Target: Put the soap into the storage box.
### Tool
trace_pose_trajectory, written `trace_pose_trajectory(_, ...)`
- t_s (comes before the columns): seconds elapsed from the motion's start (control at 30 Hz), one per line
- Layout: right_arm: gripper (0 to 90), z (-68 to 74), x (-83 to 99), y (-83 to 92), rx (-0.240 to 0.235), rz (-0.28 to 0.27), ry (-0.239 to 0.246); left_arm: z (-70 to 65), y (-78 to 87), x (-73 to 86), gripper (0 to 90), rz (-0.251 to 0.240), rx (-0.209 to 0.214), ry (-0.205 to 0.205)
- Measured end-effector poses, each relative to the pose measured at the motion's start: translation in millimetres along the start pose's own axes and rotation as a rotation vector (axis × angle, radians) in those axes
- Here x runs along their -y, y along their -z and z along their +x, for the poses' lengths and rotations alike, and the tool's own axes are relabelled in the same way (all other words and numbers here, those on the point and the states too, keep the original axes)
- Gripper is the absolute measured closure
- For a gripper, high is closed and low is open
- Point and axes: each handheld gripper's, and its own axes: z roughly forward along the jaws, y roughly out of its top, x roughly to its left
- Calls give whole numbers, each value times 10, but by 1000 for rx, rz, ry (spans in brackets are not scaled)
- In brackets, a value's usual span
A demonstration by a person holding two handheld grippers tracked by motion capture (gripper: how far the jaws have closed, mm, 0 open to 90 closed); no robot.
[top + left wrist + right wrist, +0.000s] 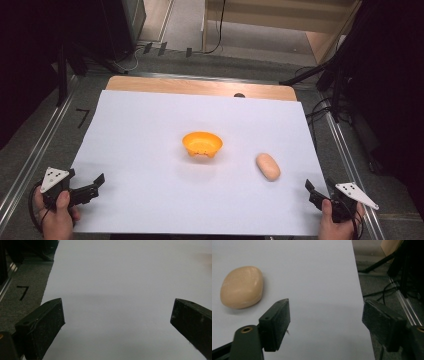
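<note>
An orange bowl (202, 144) sits near the middle of the white sheet (150, 130). To its right lies a tan, smooth oval lump (268, 166), like a bread roll; the right gripper view shows the lump (242, 287) at the upper left, ahead of the jaws. My left gripper (97, 182) rests at the sheet's near left corner, held by a hand, jaws wide apart over bare sheet (117, 315). At the near right corner my right gripper (311, 191) stands open with nothing between its fingers (325, 325).
The sheet covers a wooden tabletop (200, 86) framed by metal rails (350, 160). Grey carpet (22, 305) with a black mark lies left of the sheet. Cables and dark stands (330, 85) crowd the right side beyond the table.
</note>
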Motion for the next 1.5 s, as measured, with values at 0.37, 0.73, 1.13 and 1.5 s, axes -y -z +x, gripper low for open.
trace_pose_trajectory(0.37, 83, 106, -123, -60, -88, 189, 58, -6, 2, 3, 0, -4, -3, -1)
trace_pose_trajectory(0.73, 125, 309, -323, -259, -102, 370, 150, -15, 0, 3, 0, -3, -10, -9)
trace_pose_trajectory(1.13, 124, 426, -516, -462, -117, 475, 148, -20, -1, 1, 0, 1, -6, -15)
trace_pose_trajectory(1.5, 123, 521, -630, -586, -142, 534, 143, -24, -4, -1, 0, 7, -7, -23)
